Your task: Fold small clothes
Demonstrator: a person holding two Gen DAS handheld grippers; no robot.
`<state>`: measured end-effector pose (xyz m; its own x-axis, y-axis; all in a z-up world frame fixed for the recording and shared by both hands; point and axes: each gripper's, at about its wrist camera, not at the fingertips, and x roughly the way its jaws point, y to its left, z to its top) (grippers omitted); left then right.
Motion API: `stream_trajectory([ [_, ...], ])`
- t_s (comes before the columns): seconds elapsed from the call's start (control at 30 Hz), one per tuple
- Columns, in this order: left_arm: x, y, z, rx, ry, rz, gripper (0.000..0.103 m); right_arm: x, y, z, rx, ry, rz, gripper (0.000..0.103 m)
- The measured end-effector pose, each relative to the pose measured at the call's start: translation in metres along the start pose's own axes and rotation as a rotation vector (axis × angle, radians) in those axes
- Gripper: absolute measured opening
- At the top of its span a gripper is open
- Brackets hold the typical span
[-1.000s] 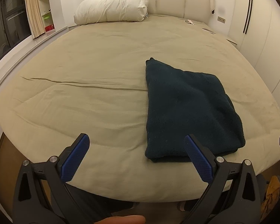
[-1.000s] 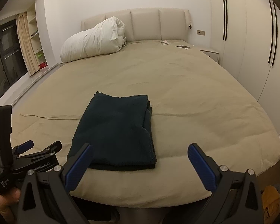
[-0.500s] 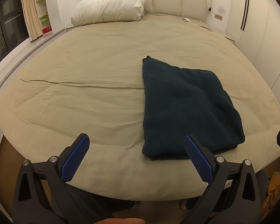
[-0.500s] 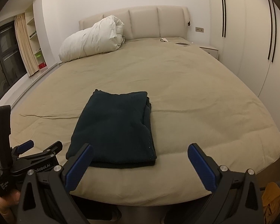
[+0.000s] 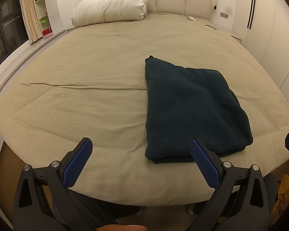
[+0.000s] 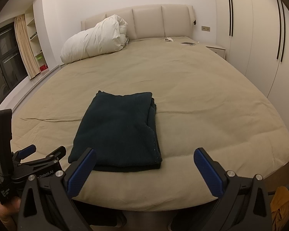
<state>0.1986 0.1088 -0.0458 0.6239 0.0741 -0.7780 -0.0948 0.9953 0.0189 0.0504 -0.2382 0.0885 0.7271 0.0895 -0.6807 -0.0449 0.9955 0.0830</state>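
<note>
The dark green garment [image 5: 192, 107] lies folded near the foot edge of the bed [image 5: 86, 77], and with our left gripper [image 5: 142, 161] and right gripper [image 6: 144, 171] both spread wide and empty, we should pinch matching corners evenly.

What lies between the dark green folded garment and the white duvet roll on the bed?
Only bare beige bedsheet, lightly creased, separates the folded garment from the duvet roll; both wrist views show it.
</note>
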Motion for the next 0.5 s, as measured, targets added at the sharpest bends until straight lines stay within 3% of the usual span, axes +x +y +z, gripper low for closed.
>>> stream_trajectory([
  [0.5,0.0064,-0.0036,0.0007,0.021,0.012,-0.007,0.103,-0.0007,0.0001,-0.0005,0.003,0.004,0.000,0.103],
])
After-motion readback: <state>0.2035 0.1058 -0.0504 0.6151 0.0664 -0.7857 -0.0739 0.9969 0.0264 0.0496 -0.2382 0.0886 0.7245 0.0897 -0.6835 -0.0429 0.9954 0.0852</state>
